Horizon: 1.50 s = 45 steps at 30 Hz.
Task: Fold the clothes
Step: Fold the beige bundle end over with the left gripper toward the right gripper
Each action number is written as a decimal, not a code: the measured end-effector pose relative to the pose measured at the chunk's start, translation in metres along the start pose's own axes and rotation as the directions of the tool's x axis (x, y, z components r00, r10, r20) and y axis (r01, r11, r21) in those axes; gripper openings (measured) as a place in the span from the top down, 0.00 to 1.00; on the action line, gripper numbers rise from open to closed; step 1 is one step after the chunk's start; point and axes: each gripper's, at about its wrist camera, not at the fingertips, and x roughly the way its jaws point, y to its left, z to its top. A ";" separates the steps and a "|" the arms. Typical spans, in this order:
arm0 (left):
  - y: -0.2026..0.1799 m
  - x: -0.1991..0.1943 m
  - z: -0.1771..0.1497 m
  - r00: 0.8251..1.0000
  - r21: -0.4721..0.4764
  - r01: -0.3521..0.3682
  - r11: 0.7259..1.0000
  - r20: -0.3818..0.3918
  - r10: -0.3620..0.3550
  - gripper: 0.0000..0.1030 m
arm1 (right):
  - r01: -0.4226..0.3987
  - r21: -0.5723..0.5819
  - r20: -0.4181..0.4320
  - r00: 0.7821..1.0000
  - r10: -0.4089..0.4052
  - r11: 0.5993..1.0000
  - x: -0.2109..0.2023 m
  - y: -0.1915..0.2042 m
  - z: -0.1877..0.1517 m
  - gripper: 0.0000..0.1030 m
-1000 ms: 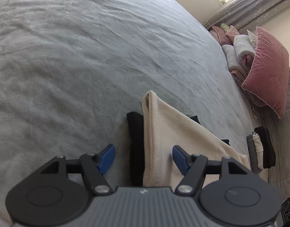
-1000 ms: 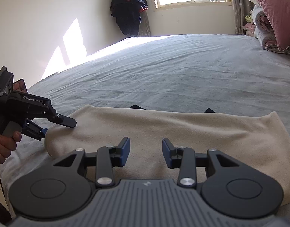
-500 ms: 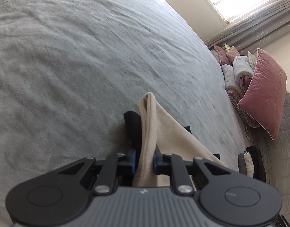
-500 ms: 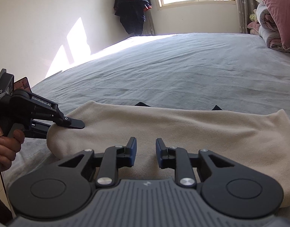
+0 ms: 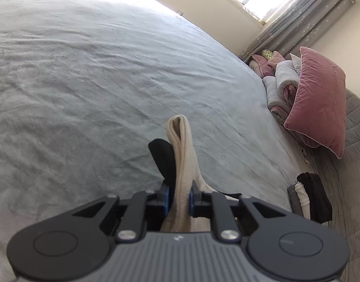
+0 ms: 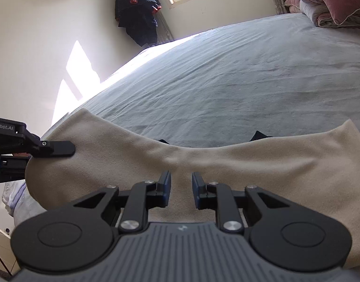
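Left gripper (image 5: pixel 179 198): jaws just closed, pads pinching folded edge of beige garment (image 5: pixel 183 164), lifted clear of grey bedspread (image 5: pixel 85 82); black cloth (image 5: pixel 164 159) just left of fold. Seen from right wrist, garment (image 6: pixel 227 166) spans near side of bed, left end raised in left gripper (image 6: pixel 62 149). Right gripper (image 6: pixel 181 191): jaws narrowed to small gap over garment middle; grip on cloth cannot be told. Far right: pink pillow (image 5: pixel 318 103), rolled bedding (image 5: pixel 281 82), folded clothes pile (image 5: pixel 309 197). Dark jacket (image 6: pixel 137 7) hangs far left by window.
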 end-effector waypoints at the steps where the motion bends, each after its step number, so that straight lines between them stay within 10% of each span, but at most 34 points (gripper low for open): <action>1: -0.004 -0.001 0.000 1.000 0.001 -0.003 1.000 0.001 0.003 0.85 | 0.011 0.011 -0.022 1.000 -0.010 1.000 0.009 -0.003 0.002 0.80; 17: -0.080 0.006 -0.010 1.000 0.019 0.002 1.000 -0.016 -0.002 0.86 | -0.048 0.337 -0.204 0.971 0.123 0.940 -0.004 -0.027 -0.013 0.80; 24: -0.115 0.020 -0.022 0.999 0.041 -0.002 0.999 -0.045 0.004 0.86 | -0.078 0.406 -0.159 0.975 0.155 0.910 -0.012 -0.043 -0.006 0.74; 27: -0.128 0.029 -0.027 0.998 0.057 0.002 0.998 -0.063 0.002 0.85 | -0.063 0.458 -0.119 0.984 0.132 0.887 -0.032 -0.067 0.004 0.49; 34: -0.148 0.057 -0.045 0.993 0.068 0.003 0.998 -0.120 0.005 0.82 | -0.049 0.538 -0.039 0.996 0.083 0.842 -0.068 -0.112 0.020 0.47; 39: -0.144 0.079 -0.057 0.978 0.009 0.090 0.996 -0.190 -0.087 0.68 | -0.057 0.589 -0.018 0.996 0.083 0.806 -0.066 -0.130 0.016 0.46; 45: -0.121 0.074 -0.055 0.920 -0.133 0.278 0.951 -0.248 -0.303 0.60 | -0.095 0.652 0.013 0.993 0.114 0.753 -0.066 -0.146 0.008 0.41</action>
